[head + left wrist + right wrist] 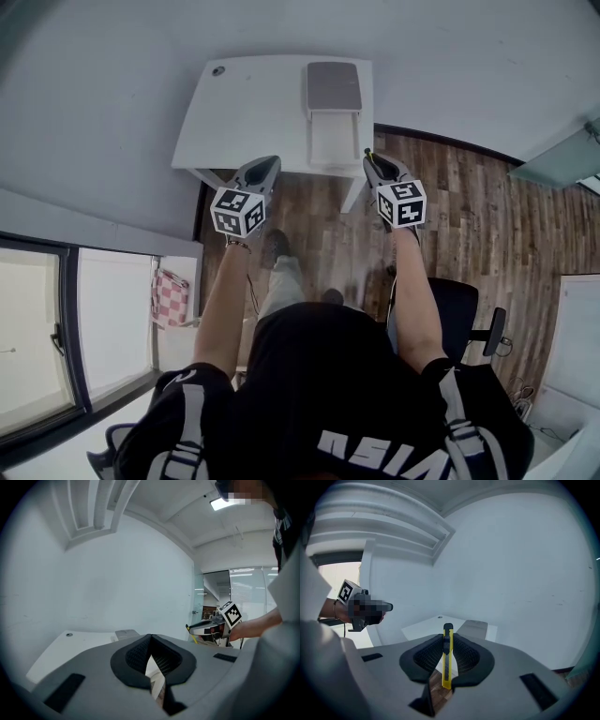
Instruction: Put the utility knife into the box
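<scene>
Table [244, 112] bears box [334, 114], apparently open; right hand-held gripper [448, 641] pinches half-hidden utility knife [447, 670].

Yellow utility knife [447, 663], white table [253, 103]

The box [334, 111] sits on the table's [244, 112] right end, beyond the right gripper [373, 161].

There were two grey grippers, each with one black-and-white marker cube: the left gripper [268, 162] and the right gripper [371, 158]. There was one thin yellow plastic utility knife [447, 657]. There was one flat white table [246, 105] and one open white box [333, 137] with a grey lid. There was one black chair [461, 302], one red-and-white checked cloth [171, 296] and one person [328, 375] in black.
</scene>
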Demonstrator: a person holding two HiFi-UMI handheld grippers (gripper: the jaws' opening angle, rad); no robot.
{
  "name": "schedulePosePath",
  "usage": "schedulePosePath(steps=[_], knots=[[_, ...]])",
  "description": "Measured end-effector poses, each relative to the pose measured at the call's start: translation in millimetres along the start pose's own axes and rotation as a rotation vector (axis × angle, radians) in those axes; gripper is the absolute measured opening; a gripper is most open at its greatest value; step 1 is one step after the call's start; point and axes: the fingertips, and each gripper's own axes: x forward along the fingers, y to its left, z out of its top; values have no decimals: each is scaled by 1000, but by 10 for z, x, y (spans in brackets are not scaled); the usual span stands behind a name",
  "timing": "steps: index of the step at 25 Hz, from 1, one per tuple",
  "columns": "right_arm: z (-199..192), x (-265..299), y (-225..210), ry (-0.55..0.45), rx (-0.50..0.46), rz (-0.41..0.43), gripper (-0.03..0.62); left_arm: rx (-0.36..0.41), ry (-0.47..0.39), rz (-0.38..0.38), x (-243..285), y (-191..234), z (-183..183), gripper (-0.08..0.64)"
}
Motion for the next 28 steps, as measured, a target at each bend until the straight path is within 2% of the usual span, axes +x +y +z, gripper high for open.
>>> schedulePosePath(steps=[11,28], knots=[[263,824,-314,41,6,-71,80,-25,-11,-101,816,828,195,25],[492,2015,-714,111,81,-181,80,-31,78,-268,1795,1783,270,25]])
